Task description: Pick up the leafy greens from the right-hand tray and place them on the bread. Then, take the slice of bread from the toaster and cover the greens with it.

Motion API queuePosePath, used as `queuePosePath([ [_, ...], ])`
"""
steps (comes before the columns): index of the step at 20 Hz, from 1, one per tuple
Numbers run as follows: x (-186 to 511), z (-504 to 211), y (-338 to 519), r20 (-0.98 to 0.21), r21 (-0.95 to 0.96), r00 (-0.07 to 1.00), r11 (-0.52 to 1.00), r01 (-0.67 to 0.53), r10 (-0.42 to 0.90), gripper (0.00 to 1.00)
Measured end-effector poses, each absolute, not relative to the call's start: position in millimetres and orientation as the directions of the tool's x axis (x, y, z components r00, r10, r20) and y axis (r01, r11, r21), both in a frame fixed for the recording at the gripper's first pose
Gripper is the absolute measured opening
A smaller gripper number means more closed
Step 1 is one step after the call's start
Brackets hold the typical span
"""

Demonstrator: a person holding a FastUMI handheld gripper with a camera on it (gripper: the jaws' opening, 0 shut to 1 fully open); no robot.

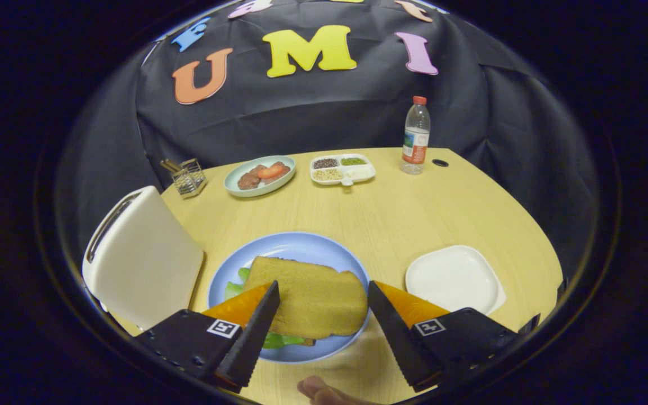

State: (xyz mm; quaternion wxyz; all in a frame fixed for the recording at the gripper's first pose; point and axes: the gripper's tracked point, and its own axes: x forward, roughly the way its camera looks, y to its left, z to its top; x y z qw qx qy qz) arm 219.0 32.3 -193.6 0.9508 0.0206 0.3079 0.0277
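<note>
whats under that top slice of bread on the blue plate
Green leaves poke out from under the bread slice at its edges, on the blue plate. Anything beneath the leaves is covered. The open gripper has a finger on each side of the bread.

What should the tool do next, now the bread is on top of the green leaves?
Probably lift straight back and away. The tool is open, its fingers either side of the top bread slice, which lies flat over the leafy greens on the blue plate. The white tray is bare, so the sandwich looks finished.

We see a pale wooden bench (391, 219) carrying a round blue plate (296, 247); right of it a white square tray (454, 278), left a cream toaster (141, 261), beyond it a clear plastic bottle (415, 136).
</note>
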Motion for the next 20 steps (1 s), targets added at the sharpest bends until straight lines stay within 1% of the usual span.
queuePosePath([
  [3, 203.8, -168.2, 27.8, -0.534, 0.057, 0.843, 0.997, -0.047, 0.070, 0.96],
  [5, 188.2, -142.9, 22.6, -0.477, 0.040, 0.877, 0.998, -0.047, 0.060, 0.96],
  [8, 161.0, -93.5, 15.6, -0.353, -0.012, 0.935, 0.999, -0.051, 0.044, 0.96],
  [11, 123.3, -40.7, 5.9, -0.186, -0.048, 0.982, 0.999, -0.024, 0.015, 0.96],
  [13, 93.7, -12.4, 3.9, -0.093, -0.061, 0.996, 0.998, -0.011, 0.006, 0.96],
  [16, 46.8, 18.8, 8.3, 0.001, -0.030, 1.000, 0.999, -0.024, 0.024, 0.96],
  [18, 18.0, 34.6, 9.6, 0.037, -0.020, 0.998, 0.999, -0.041, 0.042, 0.96],
  [20, -3.9, 47.2, 2.1, 0.059, -0.015, 0.998, 1.000, -0.026, 0.027, 0.96],
])
